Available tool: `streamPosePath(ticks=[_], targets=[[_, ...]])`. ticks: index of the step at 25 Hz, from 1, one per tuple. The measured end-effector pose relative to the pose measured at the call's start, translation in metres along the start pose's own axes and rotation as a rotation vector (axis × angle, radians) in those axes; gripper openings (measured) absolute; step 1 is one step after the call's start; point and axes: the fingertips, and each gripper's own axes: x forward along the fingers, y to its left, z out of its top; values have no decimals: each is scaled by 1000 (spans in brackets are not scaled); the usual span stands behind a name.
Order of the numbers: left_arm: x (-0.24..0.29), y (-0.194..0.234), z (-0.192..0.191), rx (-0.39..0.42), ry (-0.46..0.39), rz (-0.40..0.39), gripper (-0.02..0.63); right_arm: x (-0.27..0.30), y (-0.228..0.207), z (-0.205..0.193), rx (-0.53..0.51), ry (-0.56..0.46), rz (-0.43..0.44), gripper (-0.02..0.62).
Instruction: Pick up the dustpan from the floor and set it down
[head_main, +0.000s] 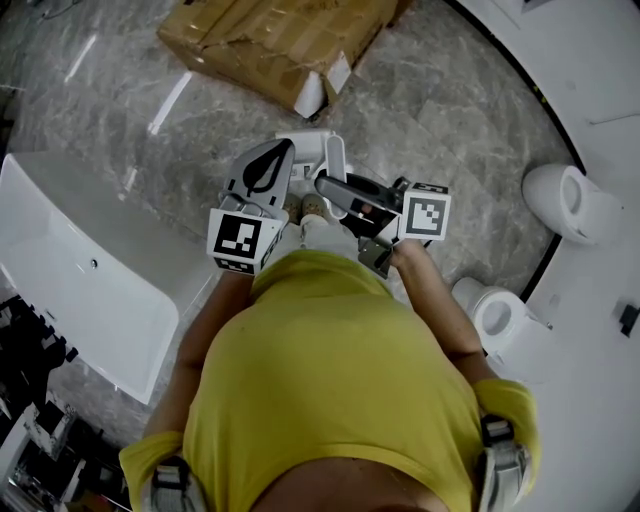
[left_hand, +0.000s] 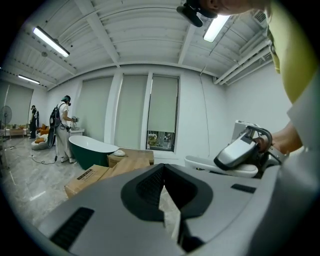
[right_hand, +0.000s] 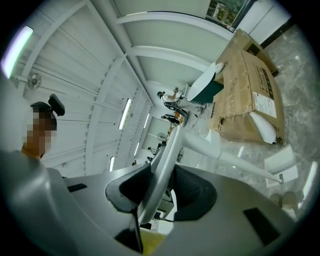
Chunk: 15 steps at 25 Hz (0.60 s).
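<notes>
Right gripper view: right claw (right_hand: 162, 169) clamped on dustpan (right_hand: 171, 146), whose thin white edge runs away along the jaws.
Left claw (left_hand: 164, 172): closed, empty, alongside.
Floor (head_main: 450, 110): below the dustpan, apparently clear of it.

The person wears a yellow shirt (head_main: 330, 400) with short sleeves, and a grey-and-black strap (head_main: 497, 450) wraps each sleeve. The left tongs (left_hand: 164, 170) and the right tongs (right_hand: 159, 172) have smooth grey shells lined with black ribbed pads (left_hand: 150, 185). Each carries a white cube (head_main: 243, 240) printed with black square markers.
</notes>
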Motion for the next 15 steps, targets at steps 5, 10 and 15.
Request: streamPosePath(ticks=[5, 10, 15], targets=[[3, -6, 11, 11, -31, -10, 2, -9, 10, 6, -12, -25, 6, 140], [8, -8, 15, 19, -37, -14, 2, -15, 15, 11, -29, -16, 0, 141], [10, -5, 12, 17, -23, -13, 2, -15, 22, 16, -21, -22, 22, 143]])
